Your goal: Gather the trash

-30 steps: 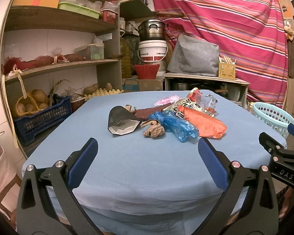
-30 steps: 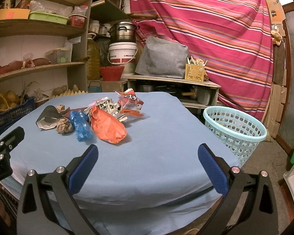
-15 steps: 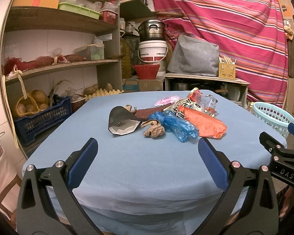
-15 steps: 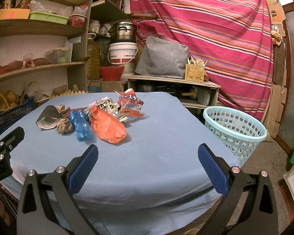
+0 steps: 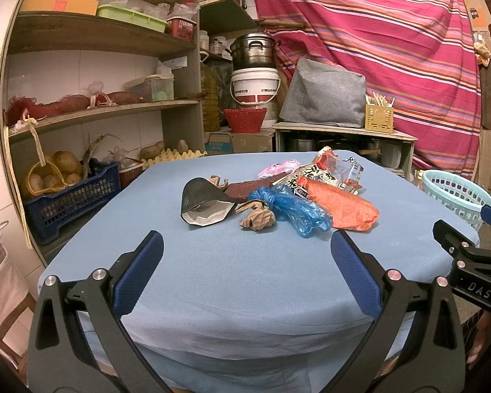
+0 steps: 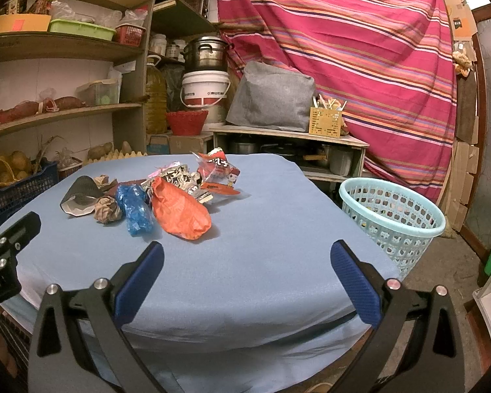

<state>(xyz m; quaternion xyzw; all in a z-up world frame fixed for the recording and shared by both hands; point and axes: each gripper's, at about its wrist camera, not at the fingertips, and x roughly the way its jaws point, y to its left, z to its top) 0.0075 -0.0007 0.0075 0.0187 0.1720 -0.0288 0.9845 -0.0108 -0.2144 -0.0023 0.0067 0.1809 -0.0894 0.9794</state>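
Left wrist view: nothing is changing since a second ago; we are holding the left tool (image 5: 245,263) and right tool (image 6: 245,263) released, trash pile (image 5: 278,199) sitting mid-desk (image 5: 245,288), basket (image 6: 392,216) waiting rightward, collection unstarted.

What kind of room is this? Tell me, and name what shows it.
Most likely a household pantry or kitchen storeroom: wooden shelves with boxes and tubs, potatoes in a basket, a metal stockpot on a white bucket, and a large oil jug.
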